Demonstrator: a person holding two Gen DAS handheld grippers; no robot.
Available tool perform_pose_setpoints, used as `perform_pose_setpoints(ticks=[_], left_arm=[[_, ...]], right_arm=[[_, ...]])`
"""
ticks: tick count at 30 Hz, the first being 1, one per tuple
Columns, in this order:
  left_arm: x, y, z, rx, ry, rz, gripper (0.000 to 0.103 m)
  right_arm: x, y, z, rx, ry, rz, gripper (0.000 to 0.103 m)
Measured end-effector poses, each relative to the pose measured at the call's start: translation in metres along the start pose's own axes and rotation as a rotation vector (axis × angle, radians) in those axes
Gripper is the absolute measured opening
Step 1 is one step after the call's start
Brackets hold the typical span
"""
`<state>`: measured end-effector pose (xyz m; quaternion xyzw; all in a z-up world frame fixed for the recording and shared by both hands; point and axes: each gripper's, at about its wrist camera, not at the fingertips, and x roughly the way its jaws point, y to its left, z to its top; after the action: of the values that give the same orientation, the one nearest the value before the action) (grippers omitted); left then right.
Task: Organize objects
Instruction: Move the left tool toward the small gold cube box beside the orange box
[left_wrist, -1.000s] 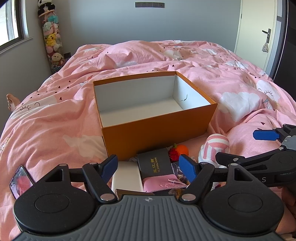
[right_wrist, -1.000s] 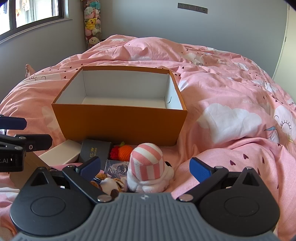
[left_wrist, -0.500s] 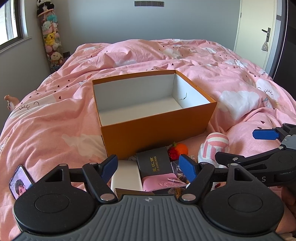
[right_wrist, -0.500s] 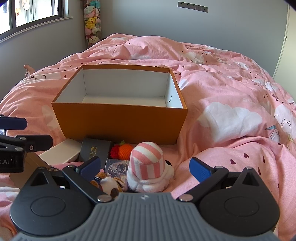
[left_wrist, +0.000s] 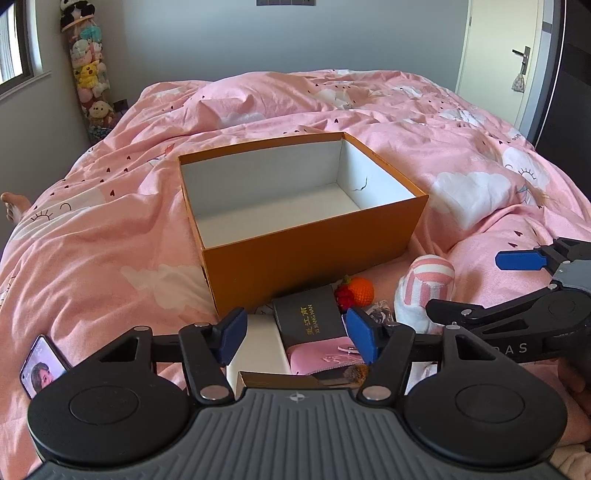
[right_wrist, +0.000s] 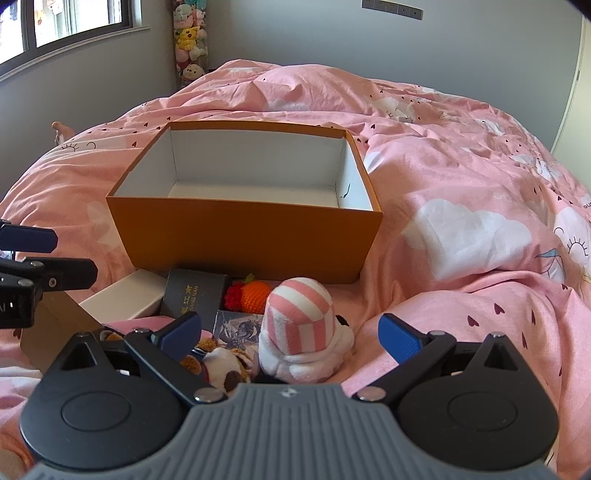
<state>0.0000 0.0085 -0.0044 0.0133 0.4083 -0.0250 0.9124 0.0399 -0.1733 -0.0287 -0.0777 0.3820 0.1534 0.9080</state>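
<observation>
Several small things were heaped on the pink bed (left_wrist: 110, 236) at its near edge, just in front of the orange box (left_wrist: 314, 254), and none had yet been put in it. Furthest left, a phone (left_wrist: 40, 365) was lying apart on the quilt. Next, a white box (left_wrist: 258, 347) and a black box (left_wrist: 312, 319) with gold lettering were seen side by side, with a pink pouch (left_wrist: 321, 356) just in front of the black one. These boxes were judged stiff and light, best taken across their short sides. The left tongs (left_wrist: 293, 334) were hanging over them, the jaws closing but pressing on nothing yet. Further right, a knitted orange fruit (right_wrist: 255, 291) and a striped plush toy (right_wrist: 301, 328) were judged soft and light, so a squeeze around the toy's middle would be needed, with some give expected. The right tongs (right_wrist: 290, 334) were held wide open on either side of the toy, apart from it. The orange box was seen open at the top, with nothing on its white floor where that showed.
</observation>
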Motion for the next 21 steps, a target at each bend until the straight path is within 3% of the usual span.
perform_pose_setpoints(ticks=[5,7,9,15,21], left_arm=[[-0.005,0.018,0.002,0.003,0.071,-0.123,0.056],[-0.007,0.026,0.001,-0.001,0.098,-0.157,0.054],[-0.008,0.033,0.000,0.002,0.134,-0.182,0.054],[-0.004,0.039,-0.008,0.035,0.217,-0.185,0.066],[0.001,0.043,-0.020,0.051,0.286,-0.203,0.078]], right_arm=[[-0.001,0.002,0.004,-0.028,-0.001,0.029,0.100],[-0.002,0.005,0.007,-0.048,-0.004,0.057,0.095],[-0.003,0.008,0.009,-0.065,0.012,0.099,0.081],[-0.002,0.024,0.017,-0.104,0.061,0.239,0.064],[-0.001,0.042,0.020,-0.158,0.098,0.335,0.063]])
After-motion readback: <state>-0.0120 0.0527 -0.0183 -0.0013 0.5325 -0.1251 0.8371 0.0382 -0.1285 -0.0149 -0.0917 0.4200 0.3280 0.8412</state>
